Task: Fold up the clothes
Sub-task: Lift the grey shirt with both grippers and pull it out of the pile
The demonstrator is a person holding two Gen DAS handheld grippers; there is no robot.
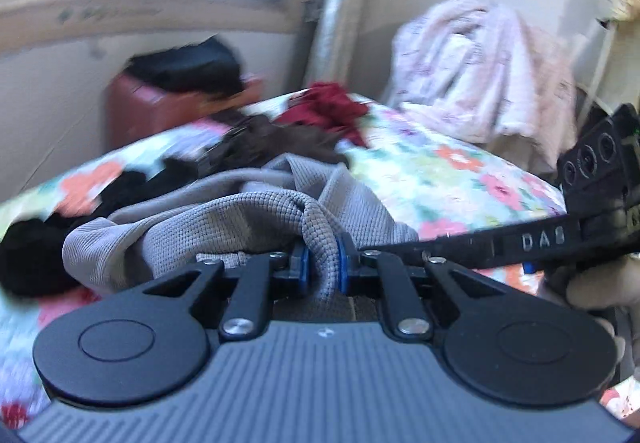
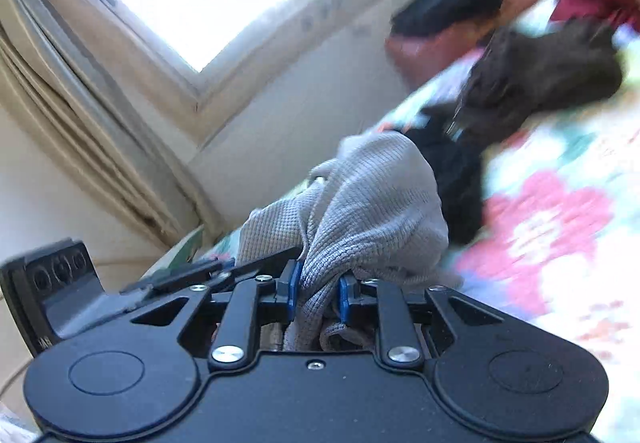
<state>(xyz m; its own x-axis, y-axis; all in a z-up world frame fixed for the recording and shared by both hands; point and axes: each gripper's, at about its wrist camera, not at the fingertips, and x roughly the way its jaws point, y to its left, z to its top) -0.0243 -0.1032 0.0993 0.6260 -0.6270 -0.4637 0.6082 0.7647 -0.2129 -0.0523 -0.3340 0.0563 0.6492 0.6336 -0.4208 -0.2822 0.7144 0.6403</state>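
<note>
While the grey waffle-knit garment [image 1: 248, 219] lay bunched on the floral bedsheet [image 1: 452, 171], both grippers had it: left gripper [image 1: 322, 263] jaws pinched a twisted fold, right gripper [image 2: 318, 293] jaws pinched another bunch. Behind it sat black clothes [image 1: 32, 255], a brown garment [image 2: 540, 75] and a red garment [image 1: 328, 107]; a pink blanket [image 1: 480, 75] lay heaped past the bed.
</note>
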